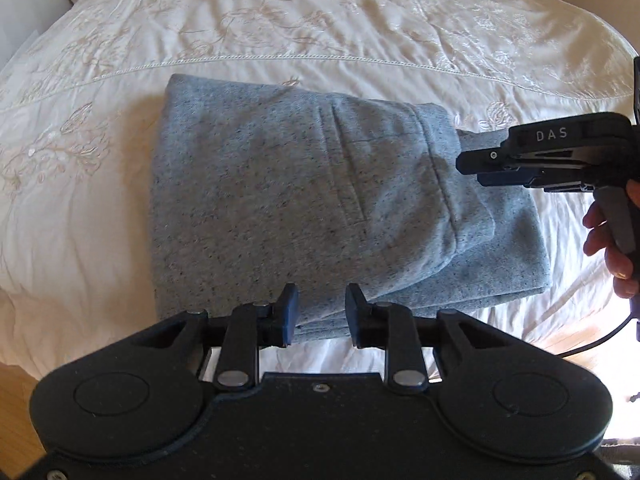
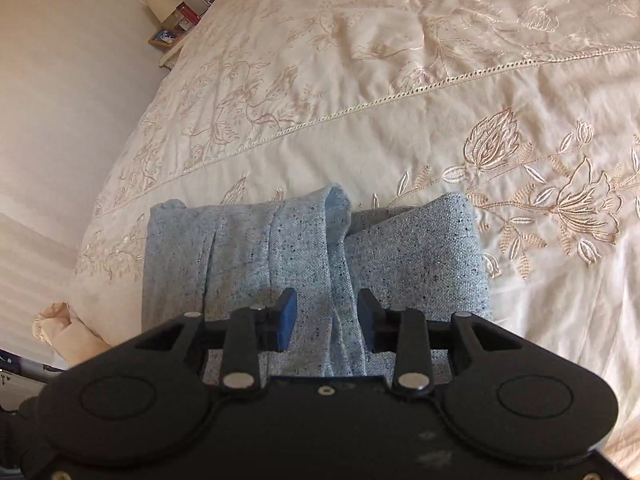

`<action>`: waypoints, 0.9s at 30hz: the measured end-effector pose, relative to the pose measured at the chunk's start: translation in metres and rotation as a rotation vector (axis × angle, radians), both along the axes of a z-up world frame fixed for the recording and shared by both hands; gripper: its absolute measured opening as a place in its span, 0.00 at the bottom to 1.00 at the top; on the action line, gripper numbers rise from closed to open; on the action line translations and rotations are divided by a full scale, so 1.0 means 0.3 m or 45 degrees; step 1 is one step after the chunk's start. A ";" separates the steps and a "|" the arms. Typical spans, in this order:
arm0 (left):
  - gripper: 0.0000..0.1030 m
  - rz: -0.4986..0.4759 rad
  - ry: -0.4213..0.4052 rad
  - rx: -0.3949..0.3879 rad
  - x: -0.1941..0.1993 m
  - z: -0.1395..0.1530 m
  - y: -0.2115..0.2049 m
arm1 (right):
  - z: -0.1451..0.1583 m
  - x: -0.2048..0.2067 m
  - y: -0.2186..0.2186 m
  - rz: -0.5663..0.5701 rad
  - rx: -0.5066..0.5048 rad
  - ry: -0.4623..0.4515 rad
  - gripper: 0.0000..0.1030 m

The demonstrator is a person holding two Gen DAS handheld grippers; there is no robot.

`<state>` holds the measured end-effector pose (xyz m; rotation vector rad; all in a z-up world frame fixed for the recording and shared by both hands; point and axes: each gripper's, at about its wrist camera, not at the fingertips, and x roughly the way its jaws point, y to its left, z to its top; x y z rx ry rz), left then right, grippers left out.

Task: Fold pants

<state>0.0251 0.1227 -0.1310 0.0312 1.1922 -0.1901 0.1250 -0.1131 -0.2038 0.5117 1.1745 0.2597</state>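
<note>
One folded pants [image 1: 304, 200] bundle on bedspread [image 1: 280, 20]; two grippers, left gripper [image 1: 322, 312] and right gripper [image 2: 327, 322], both parted.

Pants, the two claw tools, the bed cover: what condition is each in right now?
Grey pants: folded into a compact stack, lying flat, upper layer offset from the lower one.
Left gripper: open, holding nothing, at the stack's near edge.
Right gripper: open, holding nothing, over the fold's edge.
Embroidered bedspread: spread out, lightly wrinkled.

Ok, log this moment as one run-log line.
pants: folded on bedspread | left gripper: open, empty | right gripper: open, over pants
</note>
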 end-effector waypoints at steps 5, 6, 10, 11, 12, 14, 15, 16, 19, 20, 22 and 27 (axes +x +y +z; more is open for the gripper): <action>0.34 0.088 0.002 0.016 0.001 0.010 0.084 | -0.093 0.026 -0.003 -0.007 0.053 0.086 0.39; 0.34 0.095 -0.001 0.026 -0.005 0.010 0.094 | -0.103 0.026 -0.004 0.002 0.090 0.095 0.39; 0.34 0.069 -0.010 0.038 -0.024 0.012 0.099 | -0.124 0.016 0.008 0.027 0.189 0.146 0.40; 0.34 0.054 -0.011 0.035 -0.024 0.011 0.092 | -0.118 0.014 0.016 0.047 0.195 0.132 0.36; 0.34 0.032 -0.016 0.030 -0.028 0.010 0.080 | -0.110 0.015 0.026 0.073 0.195 0.116 0.31; 0.34 -0.010 -0.030 0.017 -0.035 0.011 0.053 | -0.067 0.006 0.051 0.119 0.129 0.078 0.08; 0.35 -0.052 -0.039 0.005 -0.040 0.012 0.029 | -0.040 0.005 0.060 0.139 0.112 0.047 0.08; 0.36 -0.093 -0.050 0.001 -0.050 0.006 0.001 | -0.008 0.002 0.067 0.155 0.105 0.017 0.07; 0.37 -0.240 -0.095 0.003 -0.086 -0.012 -0.087 | 0.109 -0.011 0.074 0.187 0.107 -0.065 0.07; 0.37 -0.291 -0.113 0.014 -0.097 -0.022 -0.125 | 0.144 -0.015 0.077 0.200 0.112 -0.087 0.07; 0.39 -0.362 -0.154 0.039 -0.114 -0.043 -0.190 | 0.222 -0.032 0.082 0.238 0.113 -0.141 0.07; 0.43 -0.371 -0.233 0.126 -0.105 -0.105 -0.287 | 0.343 -0.068 0.087 0.311 0.083 -0.216 0.07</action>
